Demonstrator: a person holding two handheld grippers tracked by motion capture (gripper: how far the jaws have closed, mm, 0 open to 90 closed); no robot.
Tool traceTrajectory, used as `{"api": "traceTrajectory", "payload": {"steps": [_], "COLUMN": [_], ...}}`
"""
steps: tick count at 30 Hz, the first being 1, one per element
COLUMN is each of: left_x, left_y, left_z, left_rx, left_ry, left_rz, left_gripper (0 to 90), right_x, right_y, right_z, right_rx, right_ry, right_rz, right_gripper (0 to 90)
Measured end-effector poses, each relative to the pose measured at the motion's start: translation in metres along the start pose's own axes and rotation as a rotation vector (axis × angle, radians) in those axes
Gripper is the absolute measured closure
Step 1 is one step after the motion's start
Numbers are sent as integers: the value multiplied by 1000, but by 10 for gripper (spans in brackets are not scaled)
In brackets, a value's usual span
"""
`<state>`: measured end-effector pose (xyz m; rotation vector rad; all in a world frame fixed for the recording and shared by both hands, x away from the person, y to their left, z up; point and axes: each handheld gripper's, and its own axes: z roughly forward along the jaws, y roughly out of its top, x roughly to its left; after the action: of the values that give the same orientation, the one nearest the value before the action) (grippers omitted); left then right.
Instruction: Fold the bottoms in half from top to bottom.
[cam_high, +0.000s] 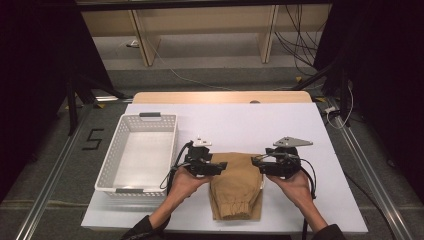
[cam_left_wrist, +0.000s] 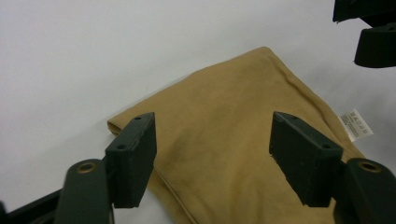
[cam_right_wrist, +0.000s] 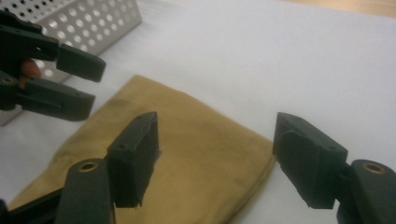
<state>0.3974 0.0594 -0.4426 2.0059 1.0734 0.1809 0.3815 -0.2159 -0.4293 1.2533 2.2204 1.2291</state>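
White sheeting covers the table (cam_high: 310, 150), and upon it, toward the near edge and just right of centre, a folded tan garment (cam_high: 237, 192) is laid flat. Its long axis is seen to run from the near edge toward the far edge, with the gathered cuffs at the near end. A white perforated basket (cam_high: 117, 145) is set at the left side of the table, apart from the garment.

The left gripper (cam_high: 220, 167) is held over the far left corner of the garment, and the right gripper (cam_high: 256, 162) over the far right corner; the jaws of each are turned inward, toward one another across the far end of the fold. Both pairs of jaws are observed spread and released, with nothing between the pads; cloth is seen below them, not clasped.

A small white label (cam_left_wrist: 356, 125) is noted at the garment's right edge.

It is judged that the basket lies nearer the left hand, to the left of the garment's long axis.
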Motion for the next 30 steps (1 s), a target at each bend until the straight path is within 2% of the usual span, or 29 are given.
{"api": "traceTrajectory", "payload": {"steps": [8, 14, 22, 30], "left_x": [0, 0, -2, -4], "left_y": [-4, -8, -12, -20], "left_z": [-6, -8, -14, -13], "left_rx": [4, 21, 20, 43], "left_ry": [-8, -14, -26, -25], "left_rz": [-21, -34, -46, -66], "left_gripper": [258, 239, 219, 210], "right_x": [7, 10, 12, 13], "right_y": [-2, -5, -11, -18], "right_z": [-10, -16, -26, -29], "right_rx": [-52, -64, -85, -88], "right_ry": [17, 30, 39, 48], "right_rz": [-4, 2, 9, 10], "right_gripper": [283, 273, 257, 236]}}
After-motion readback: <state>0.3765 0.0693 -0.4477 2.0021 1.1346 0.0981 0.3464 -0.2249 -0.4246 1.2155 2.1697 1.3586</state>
